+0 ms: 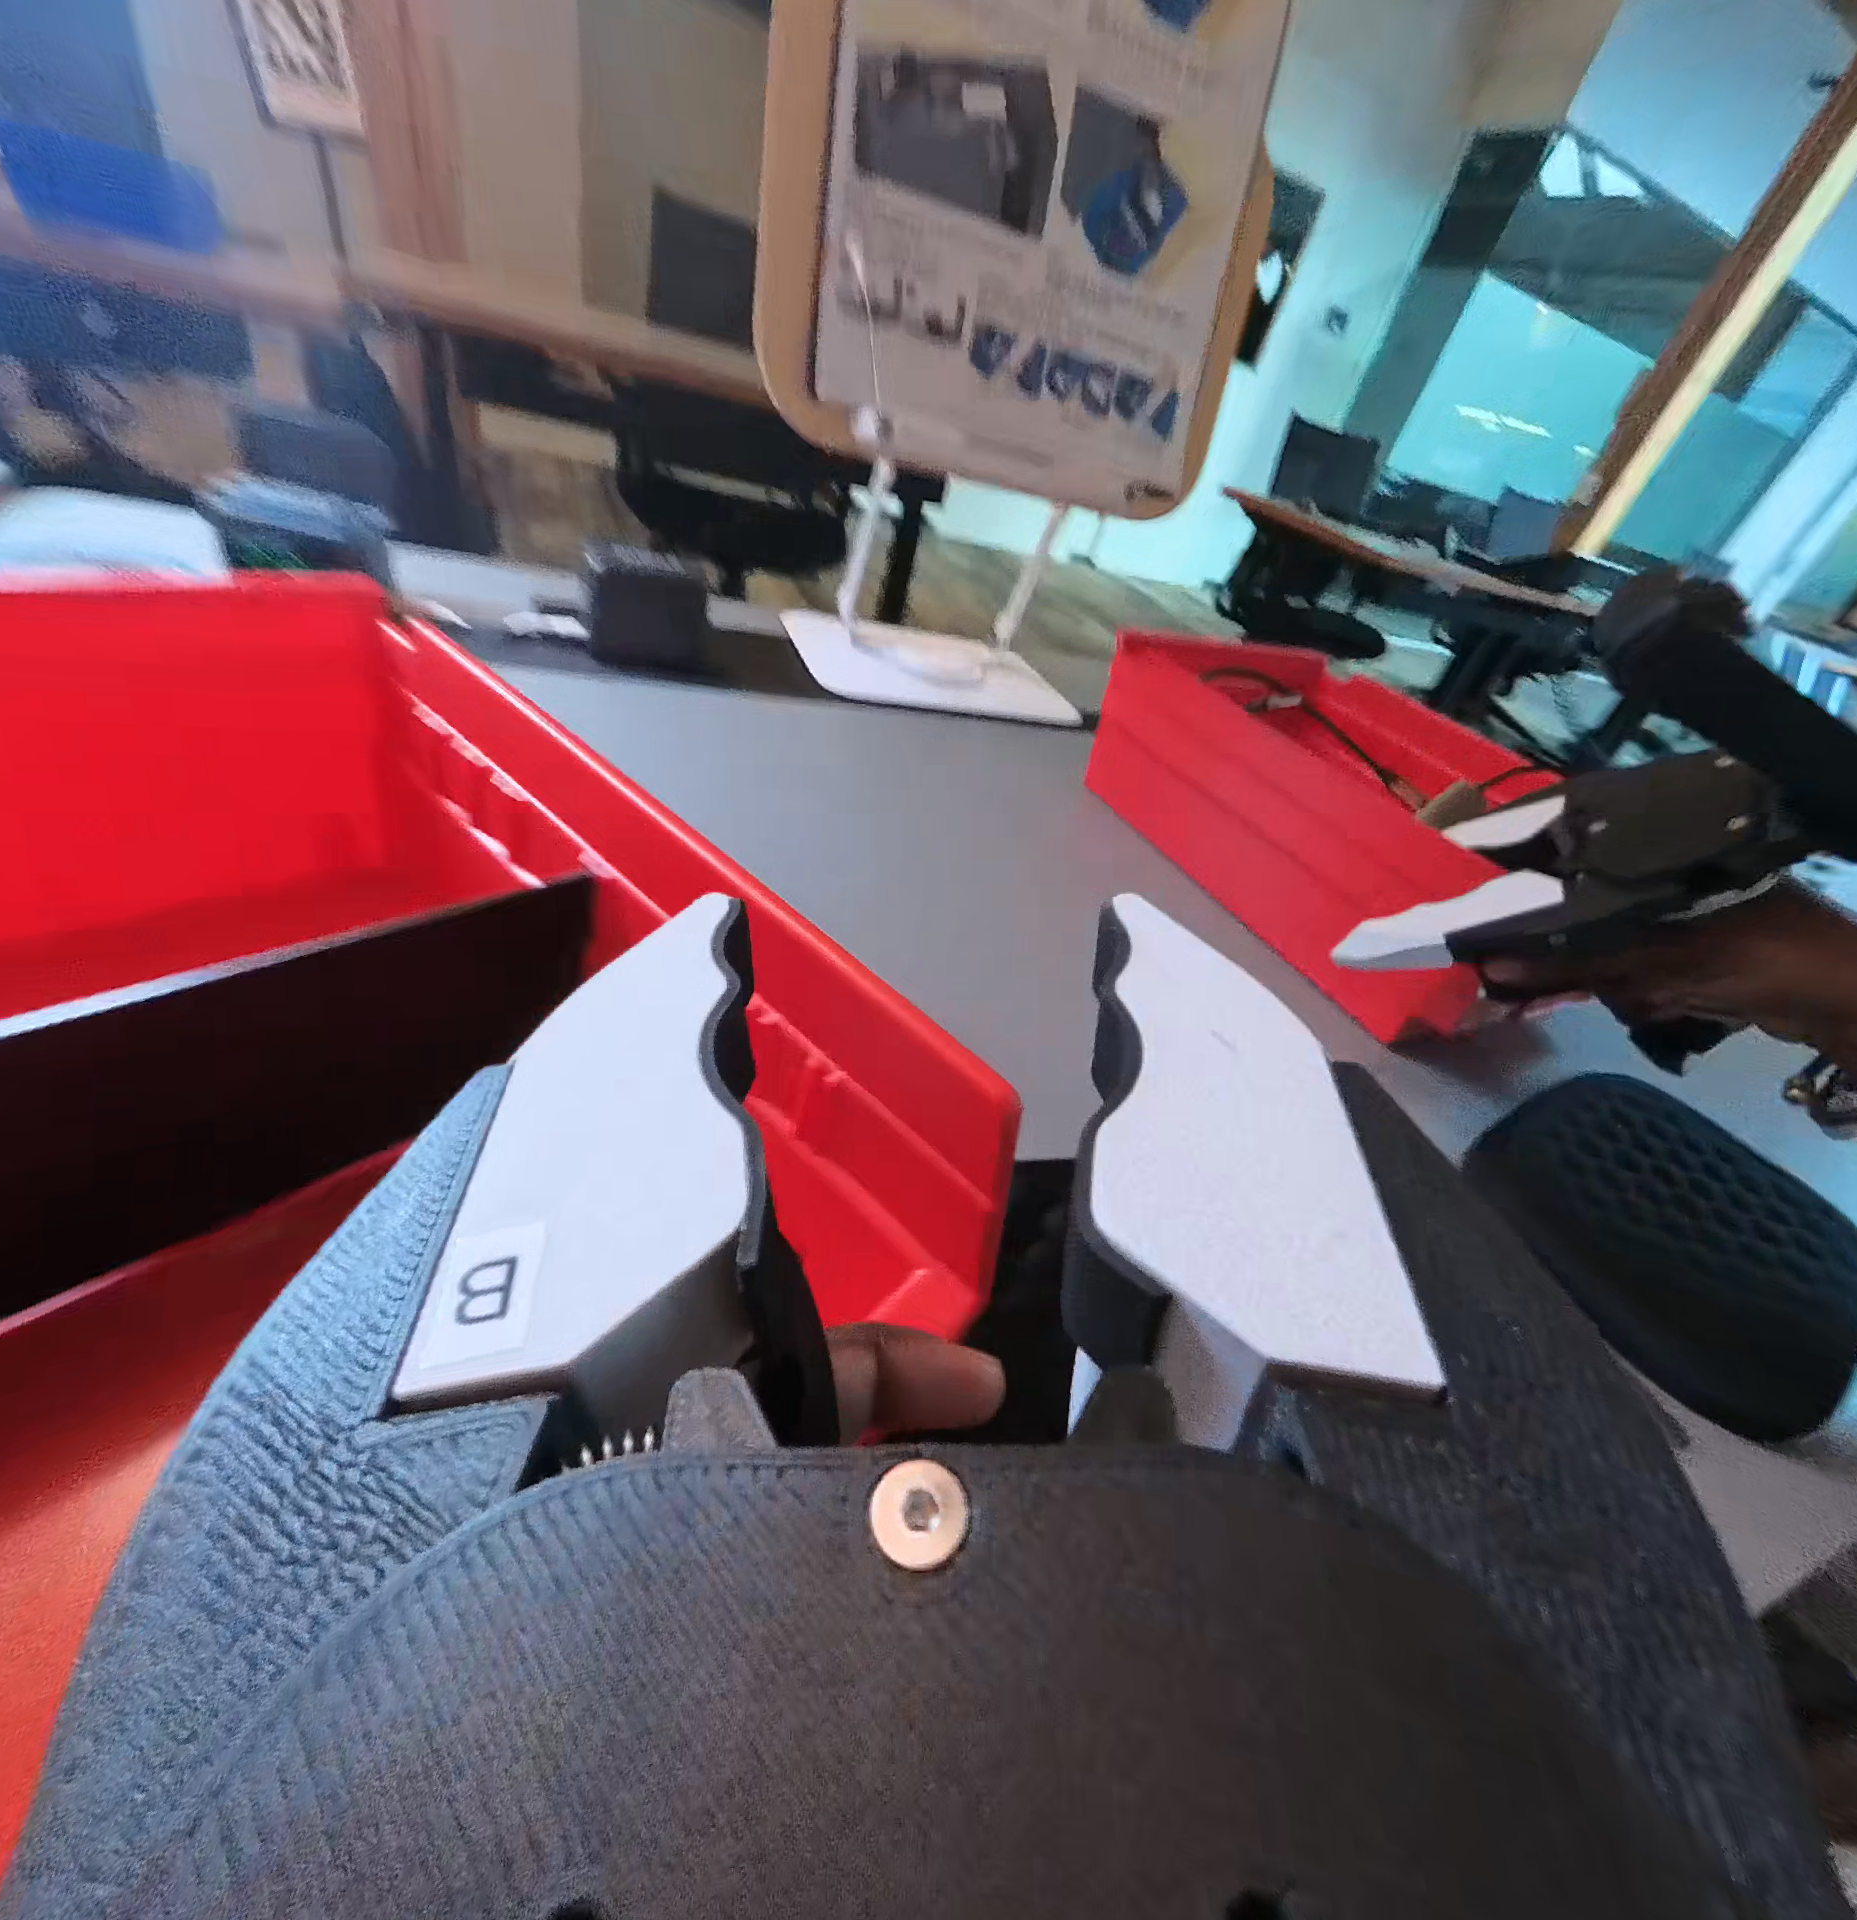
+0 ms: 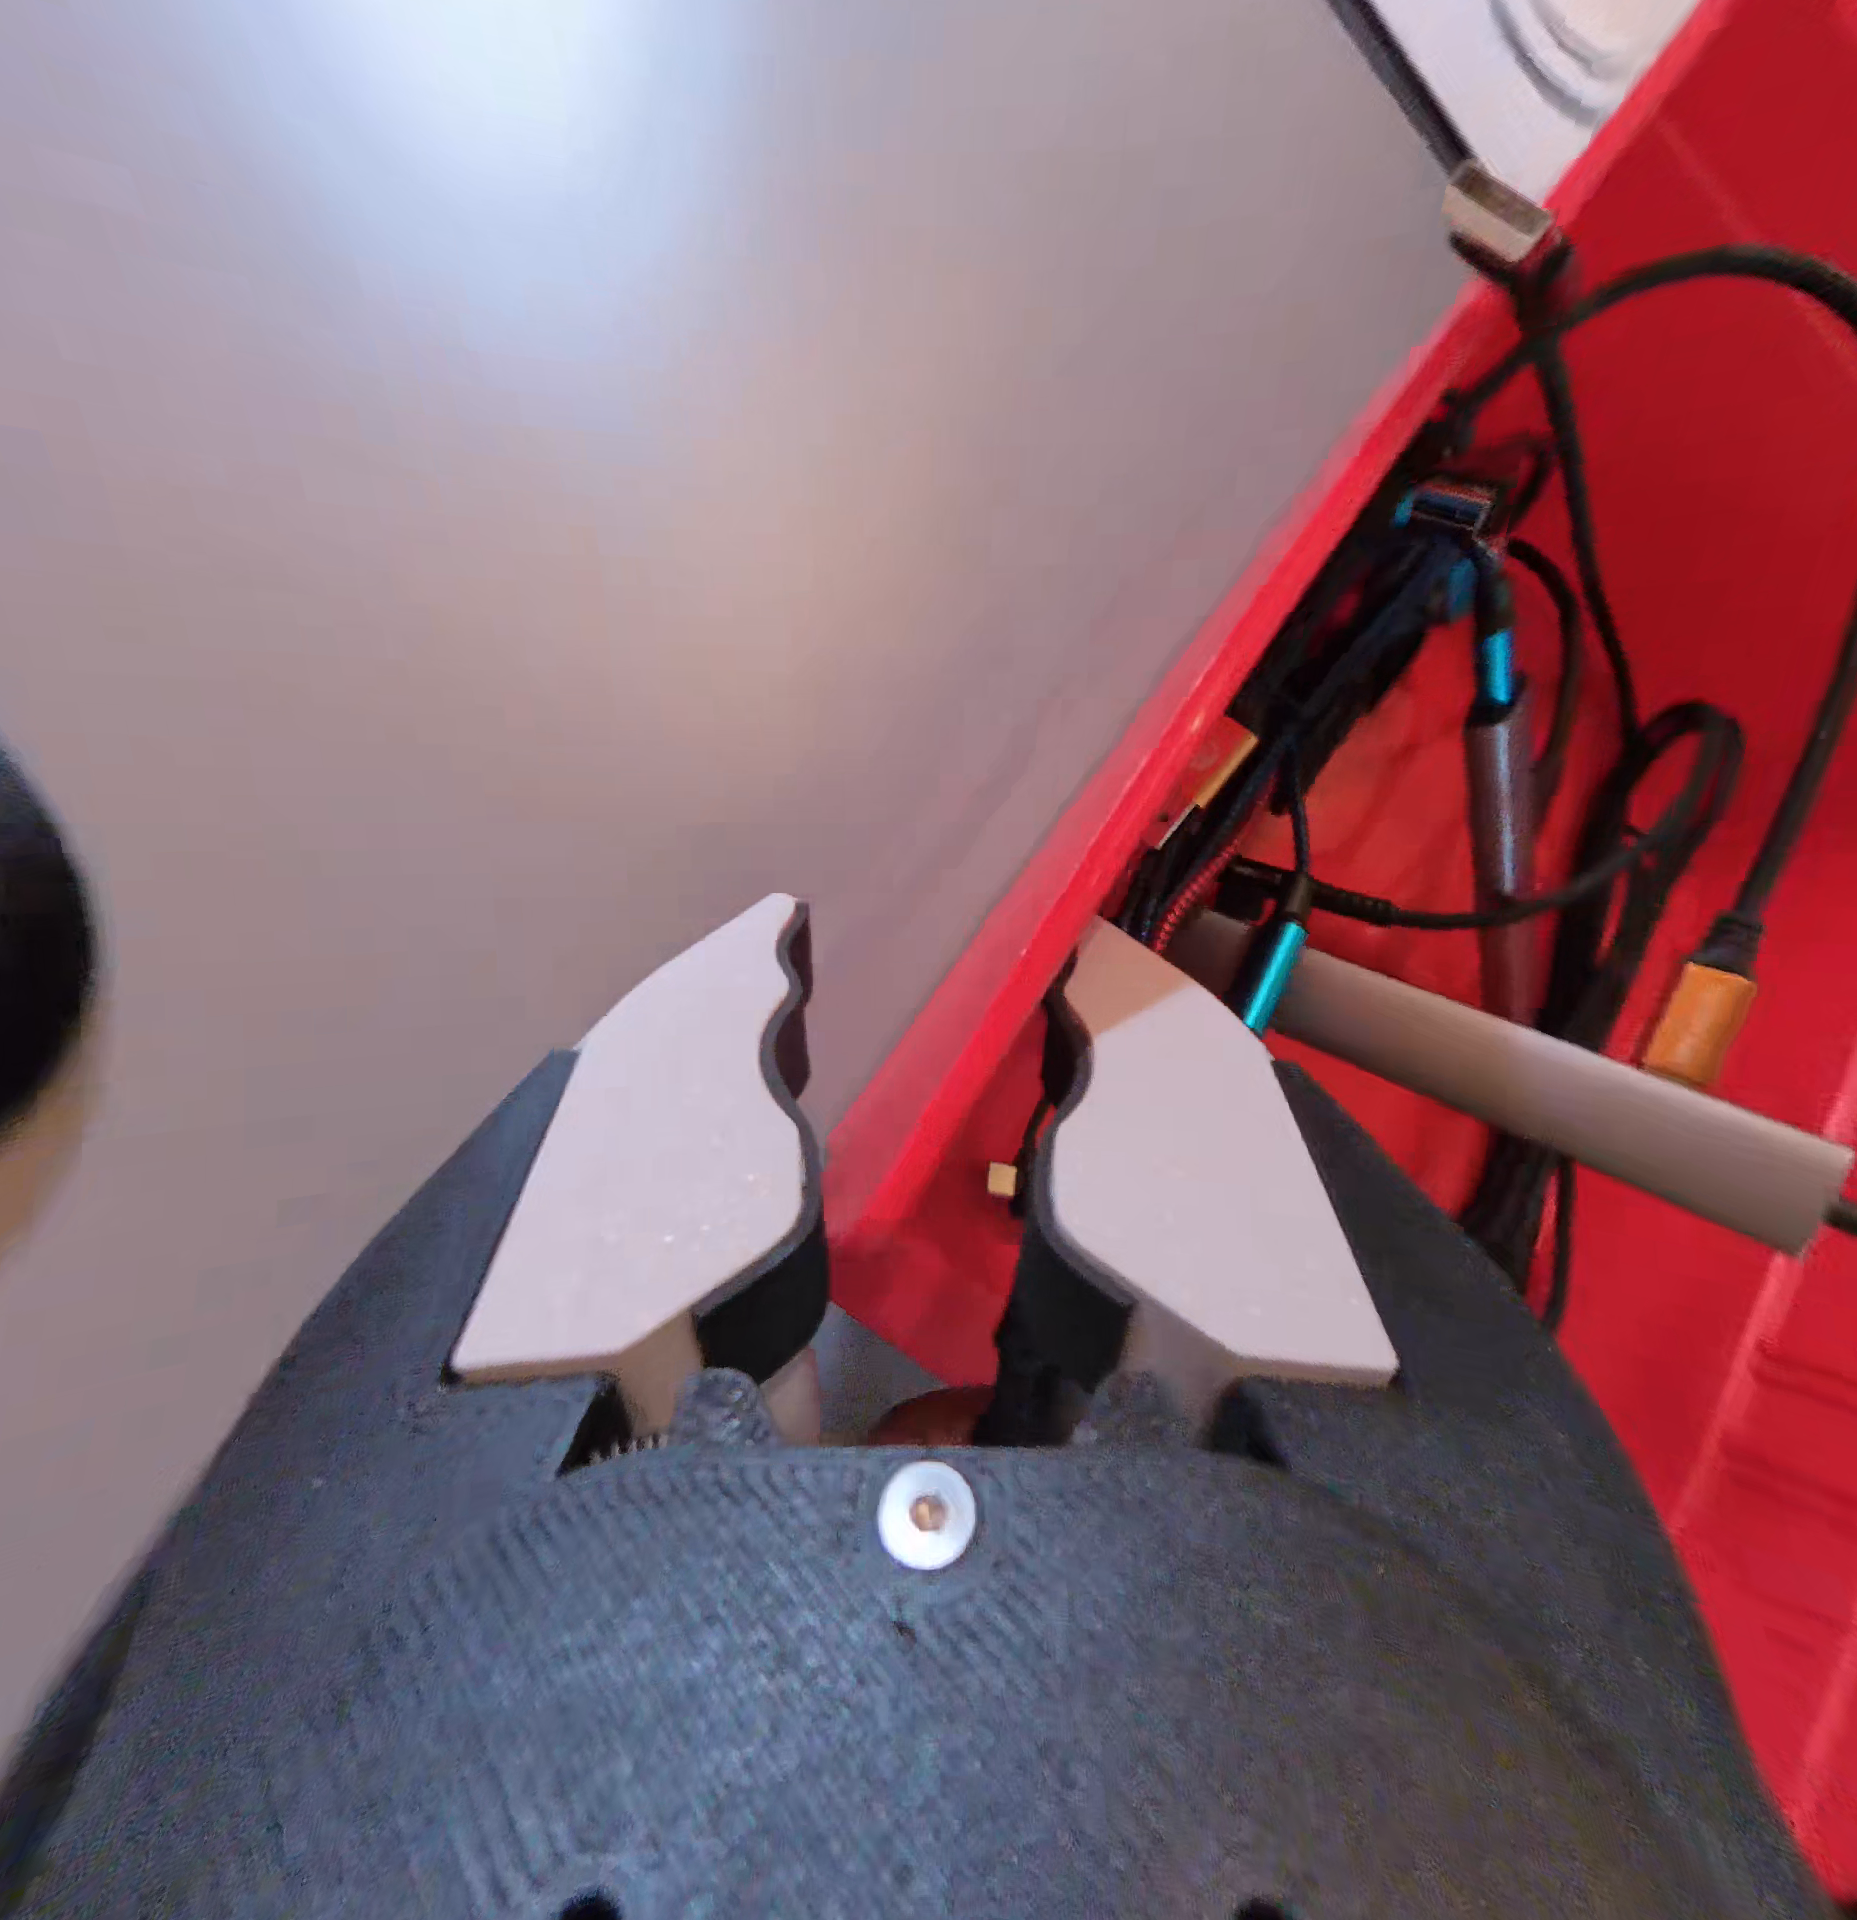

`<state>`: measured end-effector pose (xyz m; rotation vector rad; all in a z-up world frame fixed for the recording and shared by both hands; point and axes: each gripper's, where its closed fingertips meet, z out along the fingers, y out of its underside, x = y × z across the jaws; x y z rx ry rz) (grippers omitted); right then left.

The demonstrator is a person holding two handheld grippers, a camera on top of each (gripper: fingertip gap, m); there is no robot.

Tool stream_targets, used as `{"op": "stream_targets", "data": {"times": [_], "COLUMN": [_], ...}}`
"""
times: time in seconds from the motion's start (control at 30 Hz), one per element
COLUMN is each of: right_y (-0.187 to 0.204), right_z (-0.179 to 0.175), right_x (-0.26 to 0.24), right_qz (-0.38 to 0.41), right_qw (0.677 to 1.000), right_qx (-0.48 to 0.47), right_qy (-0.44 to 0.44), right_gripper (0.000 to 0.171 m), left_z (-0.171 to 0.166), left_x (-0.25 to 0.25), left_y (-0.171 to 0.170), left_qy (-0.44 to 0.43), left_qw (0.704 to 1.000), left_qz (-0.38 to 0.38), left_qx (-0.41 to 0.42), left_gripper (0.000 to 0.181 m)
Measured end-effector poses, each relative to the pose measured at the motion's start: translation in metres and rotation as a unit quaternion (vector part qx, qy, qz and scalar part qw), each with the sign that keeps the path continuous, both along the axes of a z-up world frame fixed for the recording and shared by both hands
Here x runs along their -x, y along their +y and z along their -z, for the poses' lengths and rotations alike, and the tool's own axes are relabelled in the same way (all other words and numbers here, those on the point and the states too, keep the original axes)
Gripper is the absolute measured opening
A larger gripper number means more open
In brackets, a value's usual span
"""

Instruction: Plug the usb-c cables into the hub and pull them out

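Lying flat in the red tray on your right, the grey hub runs its long axis from behind your right gripper toward the lower right edge of the right wrist view, where a thin black lead leaves its far end. Its near end is covered by your right-hand fingertip, so the ports there cannot be seen. A blue-sleeved plug sits against the hub's upper side and an orange-sleeved plug further along it; whether either is fully seated cannot be confirmed. Your cables form a dark tangle along the tray's left wall, too knotted to trace singly. A silver plug pokes over the tray rim at top.

Your right gripper stands apart and holds nothing, straddling the tray's left wall.

Your left gripper is likewise spread and empty, held over the near corner of a second, larger red bin with a black divider. From the left wrist view your right gripper hovers at the tray across the dark table; the tray's contents are mostly hidden there. Background shelving and a standing sign are blurred.
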<state>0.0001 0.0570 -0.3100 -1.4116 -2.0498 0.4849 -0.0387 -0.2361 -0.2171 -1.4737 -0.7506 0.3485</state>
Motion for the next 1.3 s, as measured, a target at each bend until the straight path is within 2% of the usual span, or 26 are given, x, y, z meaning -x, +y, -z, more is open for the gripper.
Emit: {"op": "stream_targets", "data": {"times": [0.07,0.17,0.3,0.37,0.47,0.67,0.77,0.83,0.87,0.93,1.07,1.13,1.2,1.23,1.27,1.3], "right_y": [-0.025,-0.059,-0.109,-0.135,-0.174,-0.238,-0.259,-0.271,-0.274,-0.272,-0.251,-0.259,-0.282,-0.293,-0.304,-0.313], "right_z": [0.0,0.0,-0.001,-0.001,-0.002,-0.003,-0.002,-0.003,-0.005,-0.012,-0.042,-0.063,-0.074,-0.07,-0.062,-0.053], "right_x": [0.016,0.035,0.055,0.065,0.08,0.111,0.122,0.125,0.124,0.124,0.105,0.079,0.046,0.033,0.025,0.021], "right_qz": [-0.01,-0.033,-0.073,-0.091,-0.127,-0.203,-0.247,-0.275,-0.285,-0.277,-0.226,-0.218,-0.245,-0.259,-0.271,-0.276], "right_qw": [1.0,0.999,0.997,0.995,0.991,0.978,0.968,0.96,0.956,0.956,0.959,0.939,0.9,0.892,0.892,0.896], "right_qx": [0.0,-0.013,0.008,0.02,0.03,0.027,0.012,0.033,0.047,0.059,0.092,0.186,0.285,0.301,0.298,0.288], "right_qy": [0.003,0.009,0.019,0.024,0.026,0.029,0.037,0.044,0.047,0.069,0.14,0.192,0.22,0.217,0.206,0.196], "right_gripper": [0.044,0.044,0.044,0.045,0.046,0.05,0.05,0.05,0.049,0.041,0.047,0.042,0.031,0.032,0.041,0.059], "left_z": [-0.018,-0.028,0.005,0.027,0.046,0.063,0.069,0.07,0.07,0.071,0.073,0.072,0.069,0.067,0.067,0.069], "left_x": [-0.003,0.004,0.017,0.02,0.021,0.027,0.025,0.023,0.021,0.016,0.007,0.001,0.002,0.005,0.006,0.007], "left_y": [-0.032,-0.094,-0.168,-0.187,-0.184,-0.184,-0.187,-0.192,-0.194,-0.195,-0.201,-0.202,-0.205,-0.208,-0.209,-0.209], "left_qy": [0.053,0.101,0.038,-0.012,-0.047,-0.063,-0.068,-0.071,-0.074,-0.09,-0.109,-0.114,-0.106,-0.097,-0.093,-0.095], "left_qw": [0.997,0.978,0.948,0.941,0.951,0.946,0.941,0.937,0.937,0.94,0.937,0.94,0.94,0.94,0.941,0.942], "left_qz": [-0.053,-0.157,-0.254,-0.261,-0.227,-0.23,-0.226,-0.224,-0.221,-0.209,-0.2,-0.19,-0.199,-0.208,-0.212,-0.209], "left_qx": [0.013,0.094,0.19,0.217,0.206,0.22,0.244,0.258,0.259,0.252,0.264,0.261,0.255,0.251,0.248,0.244], "left_gripper": [0.061,0.06,0.06,0.06,0.059,0.053,0.037,0.018,0.015,0.016,0.016,0.022,0.032,0.037,0.042,0.045]}}
